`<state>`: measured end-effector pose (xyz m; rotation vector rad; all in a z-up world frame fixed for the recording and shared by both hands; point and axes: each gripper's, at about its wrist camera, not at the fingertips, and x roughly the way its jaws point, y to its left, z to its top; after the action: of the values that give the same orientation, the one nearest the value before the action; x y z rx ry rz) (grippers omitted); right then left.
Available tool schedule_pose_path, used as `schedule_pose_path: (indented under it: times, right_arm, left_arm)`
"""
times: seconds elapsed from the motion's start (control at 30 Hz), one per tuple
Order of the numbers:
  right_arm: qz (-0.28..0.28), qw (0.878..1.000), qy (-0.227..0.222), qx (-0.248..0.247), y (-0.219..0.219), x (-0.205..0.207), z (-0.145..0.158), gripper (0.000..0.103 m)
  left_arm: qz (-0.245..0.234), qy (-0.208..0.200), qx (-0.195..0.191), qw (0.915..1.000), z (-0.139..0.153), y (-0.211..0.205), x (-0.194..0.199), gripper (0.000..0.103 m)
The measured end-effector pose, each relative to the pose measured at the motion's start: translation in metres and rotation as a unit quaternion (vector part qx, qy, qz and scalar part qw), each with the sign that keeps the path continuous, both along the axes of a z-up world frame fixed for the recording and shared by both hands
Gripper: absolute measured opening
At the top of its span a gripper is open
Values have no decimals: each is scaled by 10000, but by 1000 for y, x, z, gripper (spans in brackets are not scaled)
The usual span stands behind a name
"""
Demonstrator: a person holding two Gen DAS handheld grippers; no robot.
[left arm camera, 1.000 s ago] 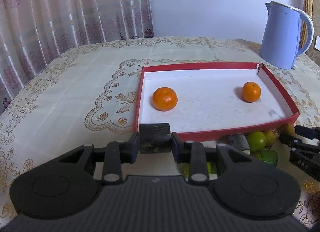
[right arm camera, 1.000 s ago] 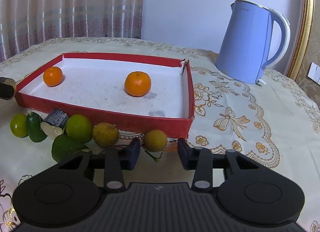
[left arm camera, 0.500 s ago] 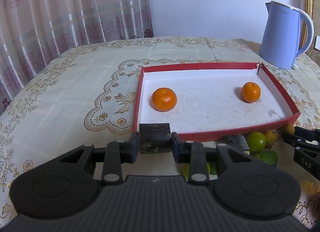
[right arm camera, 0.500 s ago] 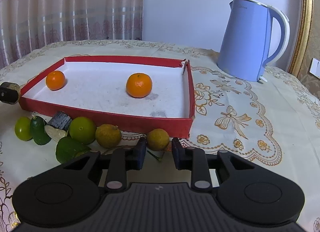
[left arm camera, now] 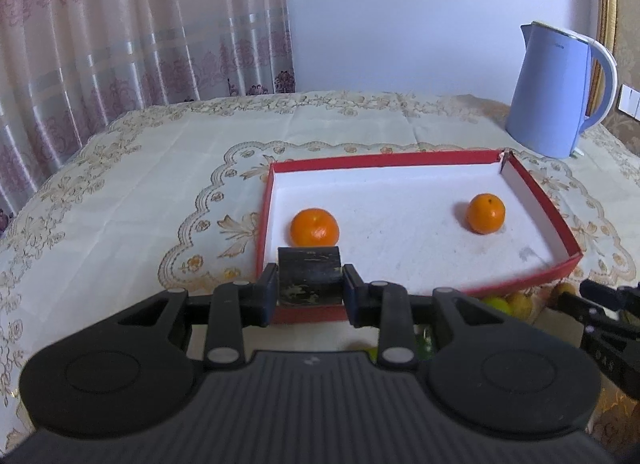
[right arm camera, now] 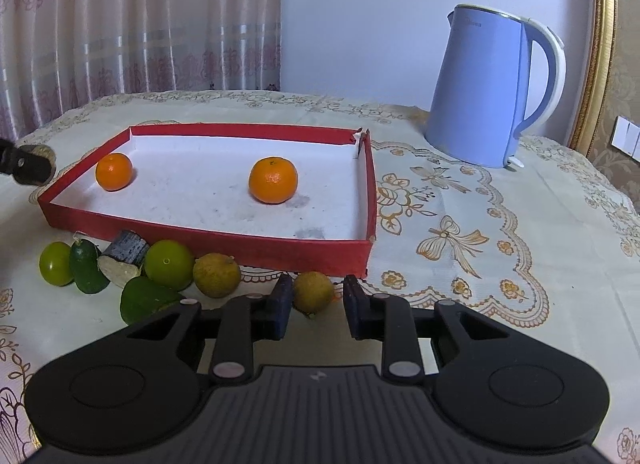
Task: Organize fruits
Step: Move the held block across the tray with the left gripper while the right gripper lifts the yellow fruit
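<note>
Both hands are mid pick-up here, with the red tray (right arm camera: 208, 238) sitting on the table (left arm camera: 120, 192) and two oranges (right arm camera: 273, 180) already inside it.

The left tool (left arm camera: 310, 296) is clenched on a short dark stubby chunk (left arm camera: 310, 274), looks like a cut piece of sugarcane, though I can't say for sure. It's held just at the tray's near left corner, right in front of one orange. Looks to me like that piece is about to go into the tray, so the next move there is just carrying it over the red wall and letting go on the white floor without bumping the orange.

The right tool (right arm camera: 314, 304) has just been closing on a small yellowish fruit (right arm camera: 313, 291) that sits just outside the tray's near right corner. Its left pad seems to be touching the fruit, and there's a sliver of gap on the right side, so I'd call it clamped or very nearly so. The next job is to lift it and clear the wall. It's round, so it could squirt out if the grip is off centre.

Still waiting outside along the front wall: the limes (right arm camera: 168, 264), another yellowish fruit (right arm camera: 217, 274) and a second dark chunk (right arm camera: 122, 258). So plenty left.
</note>
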<state>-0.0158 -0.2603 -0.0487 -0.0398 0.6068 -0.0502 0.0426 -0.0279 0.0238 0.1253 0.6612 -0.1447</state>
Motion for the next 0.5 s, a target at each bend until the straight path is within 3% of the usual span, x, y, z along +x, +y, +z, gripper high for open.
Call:
schedule_pose_path:
  times: [0.5]
  right_arm:
    - [125, 9996, 211, 138, 2, 18, -9, 25]
  left_arm:
    - [-40, -14, 4, 10000, 7, -2, 15, 30]
